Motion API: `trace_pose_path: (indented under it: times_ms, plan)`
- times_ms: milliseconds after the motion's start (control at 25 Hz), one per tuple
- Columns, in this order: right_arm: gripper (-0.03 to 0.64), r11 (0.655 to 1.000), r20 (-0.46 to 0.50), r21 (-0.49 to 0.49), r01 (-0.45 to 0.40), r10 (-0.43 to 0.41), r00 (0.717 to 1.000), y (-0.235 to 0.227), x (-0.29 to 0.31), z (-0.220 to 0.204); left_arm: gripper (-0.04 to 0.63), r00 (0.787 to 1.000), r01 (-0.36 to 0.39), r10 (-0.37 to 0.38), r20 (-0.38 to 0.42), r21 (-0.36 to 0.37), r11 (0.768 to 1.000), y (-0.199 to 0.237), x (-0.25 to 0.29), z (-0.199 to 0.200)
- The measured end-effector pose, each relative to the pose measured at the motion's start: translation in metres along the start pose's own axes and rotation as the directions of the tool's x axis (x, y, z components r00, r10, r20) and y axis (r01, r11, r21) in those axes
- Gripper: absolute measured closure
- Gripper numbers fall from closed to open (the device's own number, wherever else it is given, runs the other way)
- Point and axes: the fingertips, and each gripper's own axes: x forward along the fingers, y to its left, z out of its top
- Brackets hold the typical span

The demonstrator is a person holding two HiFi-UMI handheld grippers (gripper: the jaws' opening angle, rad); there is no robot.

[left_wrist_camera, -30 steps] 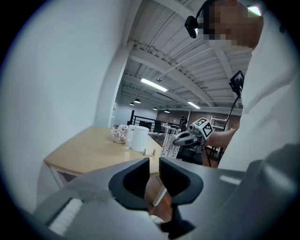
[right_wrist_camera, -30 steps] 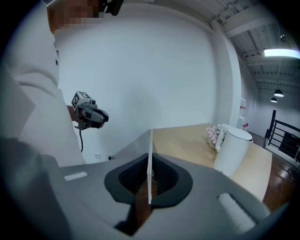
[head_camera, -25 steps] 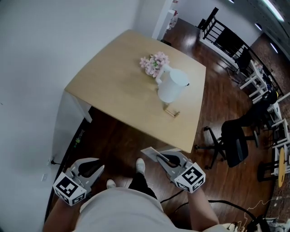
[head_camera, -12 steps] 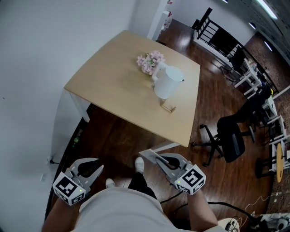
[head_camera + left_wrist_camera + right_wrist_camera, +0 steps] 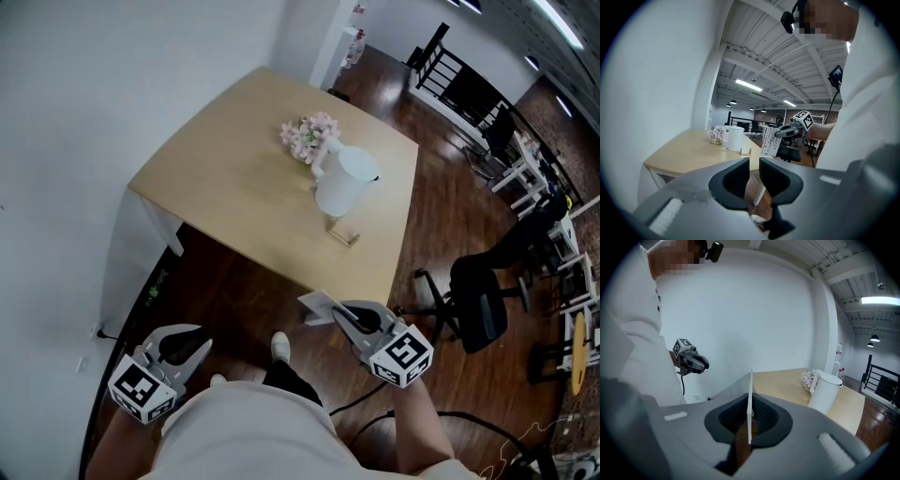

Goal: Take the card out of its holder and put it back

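A small wooden card holder [image 5: 342,232] stands empty on the light wooden table [image 5: 225,192], just in front of the white pitcher [image 5: 342,183]. My right gripper [image 5: 349,319] hovers over the floor short of the table's near edge, shut on a white printed card [image 5: 317,307]. In the right gripper view the card [image 5: 750,394] stands edge-on between the pads. The left gripper view shows the card [image 5: 769,140] hanging from the right gripper [image 5: 785,132], with the holder [image 5: 746,152] behind it. My left gripper [image 5: 192,352] is low at the left, its jaws a narrow gap apart and holding nothing.
A vase of pink flowers [image 5: 305,134] sits beside the pitcher. A black office chair [image 5: 478,300] stands right of the table. A white wall [image 5: 94,112] runs along the left. Dark wood floor [image 5: 239,291] lies between me and the table.
My right gripper with the card has drifted slightly right and toward the table's edge. The left gripper has barely moved.
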Motion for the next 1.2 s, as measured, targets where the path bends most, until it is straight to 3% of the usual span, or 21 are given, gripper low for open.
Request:
trace_pose_path:
  times_ms: [680,920,1200]
  plan:
    - [0.595,1.0,-0.024,-0.021,-0.008,0.008,1.0,-0.247,0.033,-0.029,0.523,0.986,-0.166,0.166,-0.011,-0.058,0.984,0.015,0.124,0.059]
    - [0.595,0.999,-0.062,-0.009,-0.038,0.037,0.997,-0.298,0.064,-0.059,0.523,0.979,-0.202,0.201,-0.017,-0.101,0.974,0.016,0.153,0.069]
    - [0.597,0.997,-0.084,0.009,-0.077,0.078,0.993,-0.317,0.092,-0.081,0.523,0.97,-0.242,0.238,-0.038,-0.135,0.961,0.025,0.165,0.071]
